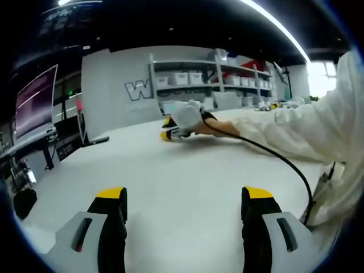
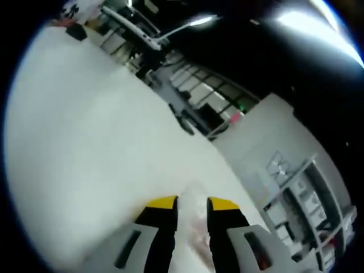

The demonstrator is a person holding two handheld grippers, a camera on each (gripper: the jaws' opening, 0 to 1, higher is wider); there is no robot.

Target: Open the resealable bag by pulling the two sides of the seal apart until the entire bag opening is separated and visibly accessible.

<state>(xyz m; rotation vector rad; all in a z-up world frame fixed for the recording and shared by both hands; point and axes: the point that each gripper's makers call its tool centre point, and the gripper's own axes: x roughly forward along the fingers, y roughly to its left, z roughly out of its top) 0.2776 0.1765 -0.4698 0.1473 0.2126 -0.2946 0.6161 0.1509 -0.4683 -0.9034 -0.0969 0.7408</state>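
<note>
Bag [image 2: 196, 224]: clear, lying on white table [image 2: 85, 142], between the right gripper's 2 jaws
Right gripper [image 2: 192, 203]: jaws narrowed around bag
Left gripper [image 1: 185, 196]: jaws wide apart, near table edge

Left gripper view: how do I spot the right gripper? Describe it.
Start from the white table and look toward its far side, before the shelving. There the right gripper lies low under a white-gloved hand, trailing a black cable, unlike the left gripper in the foreground.

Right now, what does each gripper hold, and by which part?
Left gripper: open, holding nothing. Right gripper: jaws nearly closed around something pale and translucent, too blurred to identify.
</note>
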